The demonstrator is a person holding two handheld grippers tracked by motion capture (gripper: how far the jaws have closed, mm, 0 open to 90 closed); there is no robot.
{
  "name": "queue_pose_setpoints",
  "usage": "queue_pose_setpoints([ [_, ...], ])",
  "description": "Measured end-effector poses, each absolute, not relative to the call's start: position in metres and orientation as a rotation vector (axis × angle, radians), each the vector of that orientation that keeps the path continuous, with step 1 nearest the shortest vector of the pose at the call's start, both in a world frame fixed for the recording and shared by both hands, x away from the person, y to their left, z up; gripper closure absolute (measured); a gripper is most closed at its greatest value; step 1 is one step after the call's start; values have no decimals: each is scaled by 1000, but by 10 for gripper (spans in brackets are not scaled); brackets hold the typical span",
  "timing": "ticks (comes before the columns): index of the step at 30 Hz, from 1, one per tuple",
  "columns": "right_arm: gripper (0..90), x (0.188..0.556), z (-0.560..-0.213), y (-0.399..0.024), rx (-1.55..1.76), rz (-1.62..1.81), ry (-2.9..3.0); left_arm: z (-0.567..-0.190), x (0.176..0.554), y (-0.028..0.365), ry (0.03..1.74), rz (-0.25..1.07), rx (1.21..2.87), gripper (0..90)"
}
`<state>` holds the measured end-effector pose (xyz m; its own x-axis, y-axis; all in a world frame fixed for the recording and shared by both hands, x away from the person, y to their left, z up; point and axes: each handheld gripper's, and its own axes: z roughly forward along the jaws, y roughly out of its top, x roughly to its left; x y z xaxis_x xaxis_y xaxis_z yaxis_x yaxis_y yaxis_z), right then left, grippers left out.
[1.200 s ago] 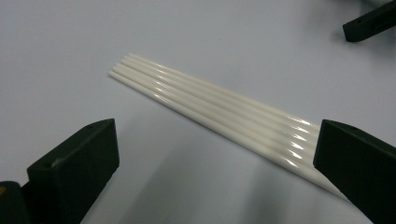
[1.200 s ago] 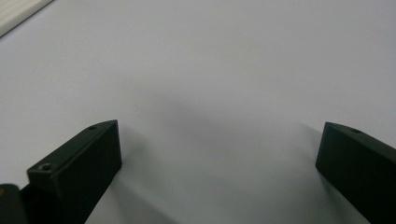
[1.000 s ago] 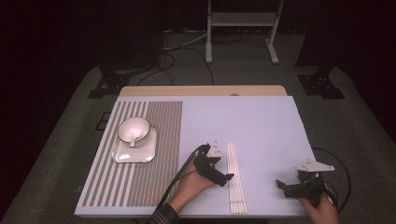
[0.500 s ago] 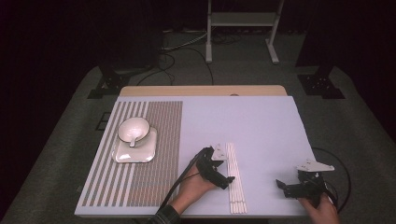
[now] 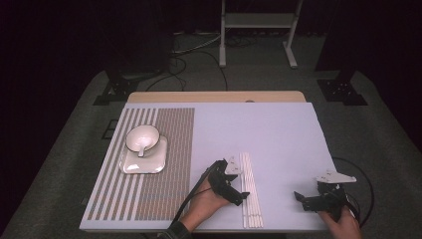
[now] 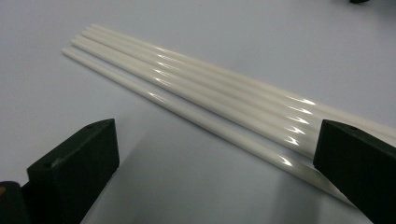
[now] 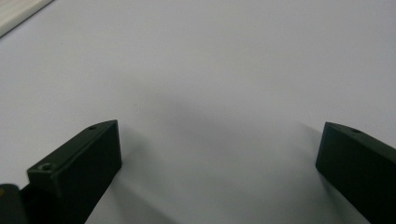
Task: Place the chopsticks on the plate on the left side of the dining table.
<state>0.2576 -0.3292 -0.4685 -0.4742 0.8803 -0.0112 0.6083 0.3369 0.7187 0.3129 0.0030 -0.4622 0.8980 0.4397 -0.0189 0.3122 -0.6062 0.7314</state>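
Several white chopsticks (image 5: 250, 191) lie side by side near the table's front edge, running front to back. In the left gripper view the same chopsticks (image 6: 205, 95) cross diagonally just ahead of the jaws. My left gripper (image 5: 238, 194) is open, low over the table, its tips right beside the chopsticks' left side; its right jaw overlaps the nearest stick's end. My left gripper (image 6: 217, 158) holds nothing. My right gripper (image 5: 300, 199) rests open at the front right over bare table, and my right gripper (image 7: 219, 158) has nothing between its jaws.
A white bowl (image 5: 142, 138) with a spoon sits on a white square plate (image 5: 143, 162) on the striped placemat (image 5: 169, 149) at the left. The pale table surface (image 5: 259, 129) stretches behind the grippers. A chopstick end (image 7: 18, 14) shows at the right gripper view's top left.
My left gripper has edged forward and to the right, closer to the chopsticks. The right gripper has stayed in place.
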Motion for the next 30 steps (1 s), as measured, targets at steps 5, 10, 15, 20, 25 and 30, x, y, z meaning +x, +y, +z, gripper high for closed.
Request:
queue_pose_setpoints([
  [5,0,258,-468,-329,1311,927,2207,-458,298,8,521,189,2252,0],
  [10,0,258,-468,-329,1310,927,2207,-456,282,12,524,179,2248,0],
  [15,0,258,-468,-329,1310,927,2208,-457,270,13,536,166,2228,0],
  [20,0,258,-468,-329,1311,927,2207,-460,259,10,528,148,2224,0],
  [25,0,258,-468,-329,1310,927,2208,-464,251,8,515,141,2238,0],
  [30,0,258,-468,-329,1311,928,2207,-464,247,8,513,140,2236,0],
])
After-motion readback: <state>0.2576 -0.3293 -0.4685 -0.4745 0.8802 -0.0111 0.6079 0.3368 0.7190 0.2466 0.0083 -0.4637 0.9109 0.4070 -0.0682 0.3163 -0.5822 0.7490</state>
